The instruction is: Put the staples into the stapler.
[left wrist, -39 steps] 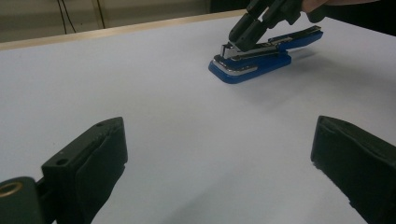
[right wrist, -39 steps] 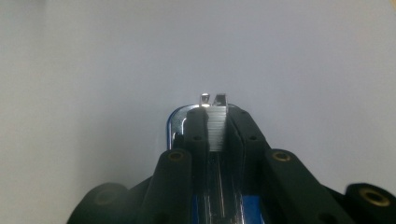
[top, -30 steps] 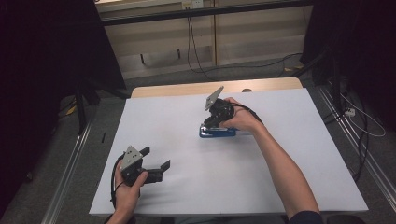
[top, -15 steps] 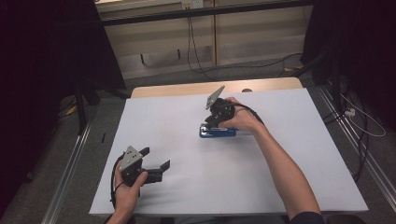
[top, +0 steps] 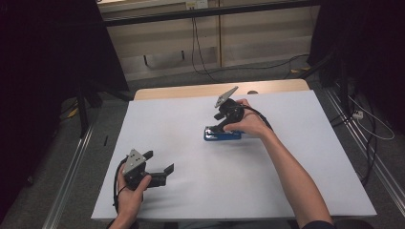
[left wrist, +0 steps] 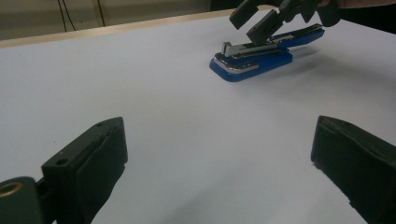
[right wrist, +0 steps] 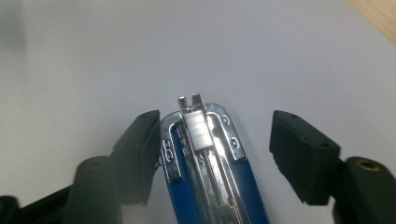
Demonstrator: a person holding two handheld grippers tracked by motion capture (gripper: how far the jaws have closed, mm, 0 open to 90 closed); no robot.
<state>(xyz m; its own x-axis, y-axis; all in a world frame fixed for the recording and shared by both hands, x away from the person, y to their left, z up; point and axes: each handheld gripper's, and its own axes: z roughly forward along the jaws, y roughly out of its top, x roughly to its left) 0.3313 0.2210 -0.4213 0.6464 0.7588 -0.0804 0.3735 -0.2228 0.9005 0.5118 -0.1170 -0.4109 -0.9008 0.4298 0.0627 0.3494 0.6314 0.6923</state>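
Stapler (right wrist: 205,158) betw. right tongs (top: 217,128), just opening, unpinched; left tongs (top: 160,164) spread, well apart on sheet (top: 191,191).

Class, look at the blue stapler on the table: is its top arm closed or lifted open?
Open: the blue stapler lies flat with its top arm raised, exposing the metal staple channel.

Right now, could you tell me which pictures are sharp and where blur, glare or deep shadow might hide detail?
High view: table evenly lit, surroundings nearly black, stapler small but clear. Left gripper view: stapler fairly sharp, near jaws soft. Right gripper view: stapler's metal bright with glare, the left-hand jaw blurred, the picture's top left corner shaded.
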